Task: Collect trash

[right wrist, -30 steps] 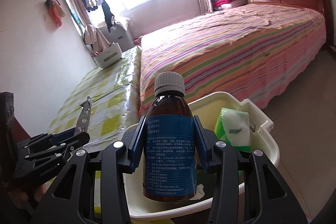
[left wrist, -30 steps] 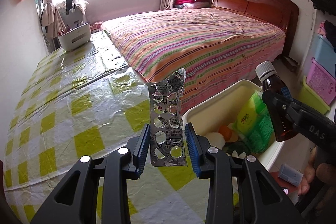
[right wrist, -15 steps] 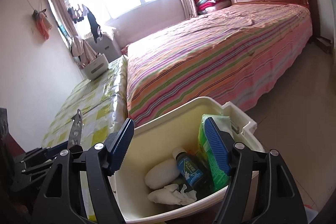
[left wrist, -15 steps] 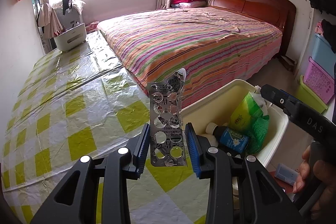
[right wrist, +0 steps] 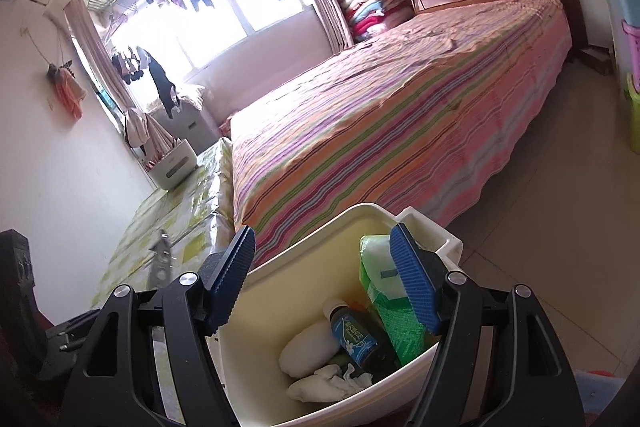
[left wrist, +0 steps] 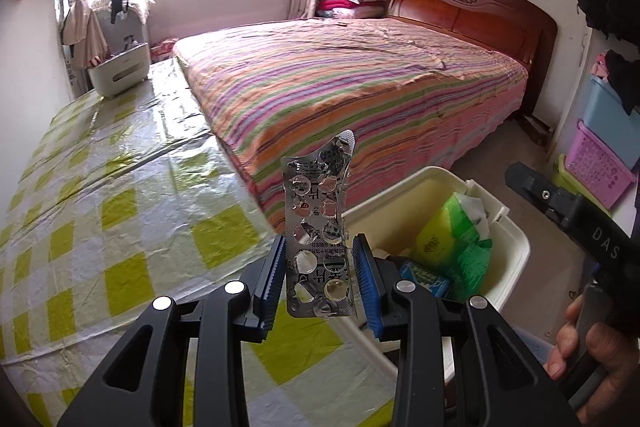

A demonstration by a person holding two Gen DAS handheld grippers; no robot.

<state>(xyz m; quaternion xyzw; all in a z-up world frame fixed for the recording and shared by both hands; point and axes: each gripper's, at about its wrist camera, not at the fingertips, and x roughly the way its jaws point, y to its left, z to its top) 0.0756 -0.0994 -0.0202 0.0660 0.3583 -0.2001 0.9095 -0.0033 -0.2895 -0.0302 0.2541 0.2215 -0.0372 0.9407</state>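
Left gripper (left wrist: 320,281) is clamped tight, both blue pads pressing inward, fingers pointing forward and level. Right gripper (right wrist: 324,279) hangs with its jaws spread wide apart, tilted downward, gripped by the person's hand (left wrist: 592,343).

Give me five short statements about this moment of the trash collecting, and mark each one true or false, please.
1. The left gripper holds an empty pill sheet upright. True.
2. The right gripper is closed on a brown bottle. False: its jaws stand wide open with nothing between them, and the bottle lies inside the bin.
3. A green packet sits in the bin. True.
4. The pill sheet is already in the bin. False: it is between the left gripper's jaws, over the edge of the checked tablecloth.
5. The bed has a plain white cover. False: the cover is striped in many colours.
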